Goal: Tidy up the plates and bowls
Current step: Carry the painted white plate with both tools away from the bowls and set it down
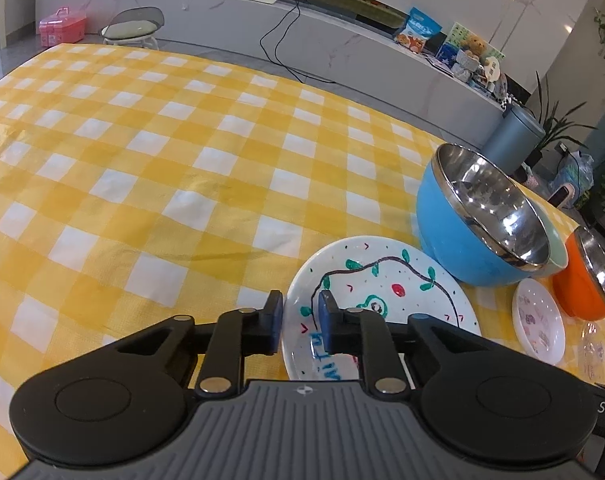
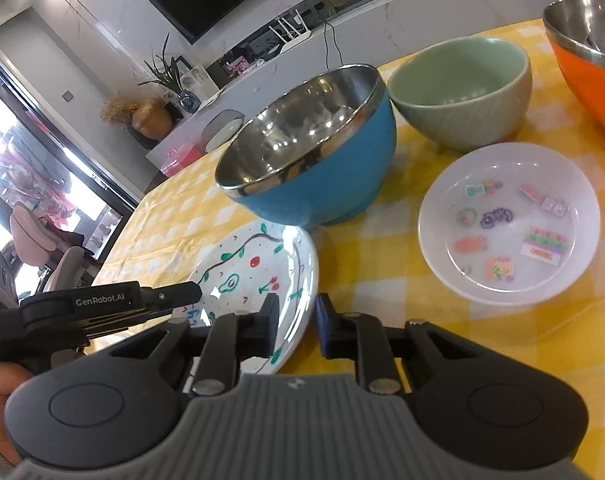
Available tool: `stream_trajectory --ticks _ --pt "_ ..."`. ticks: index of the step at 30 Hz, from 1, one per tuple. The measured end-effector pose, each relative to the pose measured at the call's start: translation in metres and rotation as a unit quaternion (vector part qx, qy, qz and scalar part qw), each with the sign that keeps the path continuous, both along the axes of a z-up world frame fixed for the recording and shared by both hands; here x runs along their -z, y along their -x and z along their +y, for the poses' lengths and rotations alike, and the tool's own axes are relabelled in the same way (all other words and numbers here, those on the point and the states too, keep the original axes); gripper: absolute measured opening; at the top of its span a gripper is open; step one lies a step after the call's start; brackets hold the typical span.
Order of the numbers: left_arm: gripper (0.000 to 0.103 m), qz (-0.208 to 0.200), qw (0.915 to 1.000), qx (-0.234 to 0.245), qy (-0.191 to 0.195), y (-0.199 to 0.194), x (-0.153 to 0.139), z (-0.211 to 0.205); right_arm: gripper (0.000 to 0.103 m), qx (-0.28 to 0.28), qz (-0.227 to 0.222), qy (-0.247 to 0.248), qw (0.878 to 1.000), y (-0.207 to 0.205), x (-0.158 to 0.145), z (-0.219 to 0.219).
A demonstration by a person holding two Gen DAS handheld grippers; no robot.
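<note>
A white plate with hand-drawn vines and fruit (image 1: 382, 292) (image 2: 258, 264) lies on the yellow checked tablecloth (image 1: 150, 168). My left gripper (image 1: 300, 322) has its jaws astride the plate's left rim, with a small gap showing. My right gripper (image 2: 296, 330) has its jaws astride the plate's right rim, also slightly apart. A blue steel-lined bowl (image 1: 478, 220) (image 2: 314, 156) stands just behind the plate. A small white sticker plate (image 1: 538, 326) (image 2: 510, 236), a green bowl (image 2: 462, 92) and an orange bowl (image 1: 590, 280) (image 2: 590, 56) stand further right.
The left gripper's body (image 2: 102, 304) shows at the left of the right wrist view. A wide stretch of tablecloth lies left of the plate. A low white shelf (image 1: 302, 28) with a router and a grey bin (image 1: 510, 136) stand beyond the table's far edge.
</note>
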State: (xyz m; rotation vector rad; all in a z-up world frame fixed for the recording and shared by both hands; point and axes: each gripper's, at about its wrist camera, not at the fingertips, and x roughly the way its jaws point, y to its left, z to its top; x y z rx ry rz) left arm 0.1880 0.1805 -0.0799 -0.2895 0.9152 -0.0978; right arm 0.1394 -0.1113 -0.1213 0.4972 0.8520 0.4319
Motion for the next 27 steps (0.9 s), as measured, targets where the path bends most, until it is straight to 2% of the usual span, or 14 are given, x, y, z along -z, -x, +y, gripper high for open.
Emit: stream_trajectory --ticks 2,8,16,27 --pt "0.019 0.005 0.9999 -0.006 0.007 -0.001 0.0 0.002 0.014 0.004 0.005 -0.005 1.0 -0.001 0.001 -0.001" --pt "0.016 0.018 0.9997 -0.011 0.013 0.0 -0.004 0.002 0.011 0.012 0.021 -0.021 0.999 -0.001 0.002 -0.012" --pt "0.013 0.033 0.9994 -0.005 -0.011 0.012 -0.022 -0.009 0.009 0.021 0.035 -0.03 0.999 0.006 -0.009 -0.021" --pt "0.011 0.049 0.9986 -0.001 -0.019 0.051 -0.041 -0.033 0.009 0.027 0.098 -0.027 0.994 0.034 -0.006 -0.04"
